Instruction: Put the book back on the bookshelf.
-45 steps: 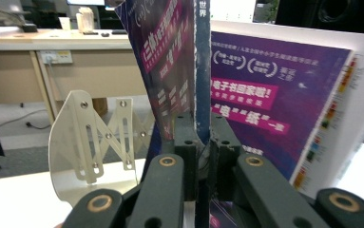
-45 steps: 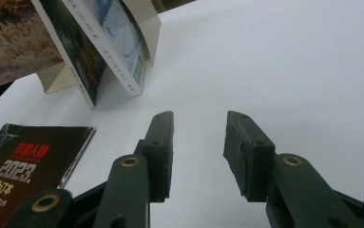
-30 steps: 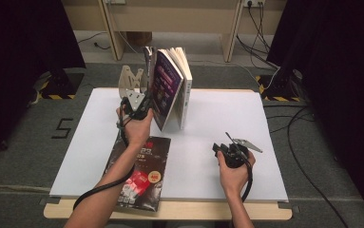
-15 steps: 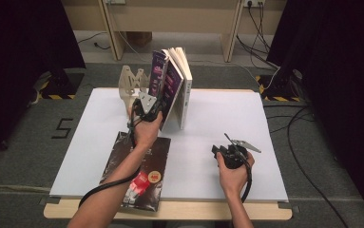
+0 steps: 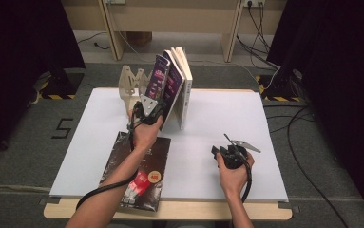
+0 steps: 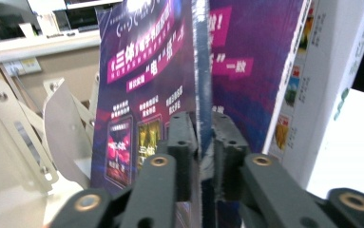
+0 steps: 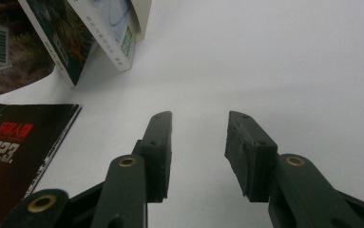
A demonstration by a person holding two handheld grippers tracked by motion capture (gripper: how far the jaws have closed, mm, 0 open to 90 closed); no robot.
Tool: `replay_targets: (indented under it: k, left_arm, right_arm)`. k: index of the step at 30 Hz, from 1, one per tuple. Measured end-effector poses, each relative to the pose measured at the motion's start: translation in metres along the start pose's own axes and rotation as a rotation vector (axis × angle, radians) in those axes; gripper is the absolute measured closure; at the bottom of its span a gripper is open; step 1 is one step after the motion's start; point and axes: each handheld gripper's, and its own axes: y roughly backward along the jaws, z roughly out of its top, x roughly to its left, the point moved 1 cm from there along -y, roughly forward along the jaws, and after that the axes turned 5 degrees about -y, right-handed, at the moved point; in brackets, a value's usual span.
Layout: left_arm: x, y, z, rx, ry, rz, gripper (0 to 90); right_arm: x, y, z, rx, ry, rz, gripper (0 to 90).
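In the left gripper view, the left gripper (image 6: 201, 142) had its fingers (image 6: 182, 142) on either side of the spine edge of the purple book (image 6: 141, 85), and they had just been opening, so the pads stood slightly slack around the spine rather than clamped on it. Compared with a second earlier, the hand had carried the book from beside the wooden rack toward the leaning row; it now stood nearly upright at upper centre of the high view, beside the second purple book (image 5: 174, 88) and the white book (image 5: 185, 80). That reads as the placement being nearly done, with the release under way. The wooden rack (image 5: 129, 83) stood just to its left. The left hand (image 5: 146, 130) was reaching up the frame, forearm coming in from the bottom edge across the black magazine (image 5: 137, 175) lying flat on the counter (image 5: 217, 114). The right gripper (image 5: 227, 153) rested low at lower right, its fingers (image 7: 158, 152) parted and empty over bare white surface.
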Motion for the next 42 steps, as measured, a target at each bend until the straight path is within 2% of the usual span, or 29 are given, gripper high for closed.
replay_targets:
  k: [5, 7, 10, 12, 18, 23, 29, 31, 33, 35, 39, 42]
  left_arm:
    - [-0.005, -0.004, 0.004, 0.031, 0.023, 0.011, 66.0]
    - [-0.007, -0.006, 0.007, 0.039, 0.020, 0.018, 64.0]
    - [-0.008, -0.008, 0.015, 0.040, 0.027, 0.031, 62.7]
    - [-0.008, -0.009, 0.018, 0.044, 0.045, 0.026, 62.3]
    - [-0.006, -0.012, 0.024, 0.064, 0.063, 0.024, 59.9]
    - [0.002, -0.012, 0.033, 0.061, 0.124, 0.010, 59.7]
    - [0.010, -0.015, 0.045, 0.072, 0.172, -0.002, 59.0]
    - [0.013, -0.016, 0.049, 0.090, 0.200, -0.009, 58.9]
    - [0.014, -0.016, 0.052, 0.093, 0.210, -0.008, 59.2]
    - [0.017, -0.015, 0.055, 0.097, 0.238, -0.004, 61.1]
    - [0.020, -0.013, 0.056, 0.112, 0.238, -0.004, 70.6]
    - [0.025, -0.010, 0.055, 0.140, 0.254, -0.008, 77.5]
  right_arm:
    - [0.001, -0.001, -0.001, 0.010, 0.002, 0.006, 60.2]
    - [0.001, -0.001, -0.001, 0.013, 0.000, 0.007, 59.9]
    - [-0.001, -0.002, -0.001, 0.016, -0.001, 0.007, 59.4]
    - [-0.002, -0.003, -0.001, 0.018, -0.006, 0.009, 59.1]
    - [-0.002, -0.003, -0.001, 0.018, -0.008, 0.009, 58.9]
    - [-0.002, -0.002, 0.000, 0.019, -0.010, 0.010, 58.8]
    - [-0.003, -0.003, 0.000, 0.024, -0.014, 0.010, 58.7]
    - [-0.003, -0.003, 0.000, 0.022, -0.012, 0.008, 58.7]
    - [-0.003, -0.002, 0.000, 0.022, -0.017, 0.009, 58.7]
    - [-0.004, -0.002, -0.001, 0.025, -0.020, 0.007, 58.7]
    - [-0.004, -0.003, -0.002, 0.028, -0.030, 0.009, 58.7]
    - [-0.005, -0.003, -0.001, 0.028, -0.024, 0.006, 58.7]
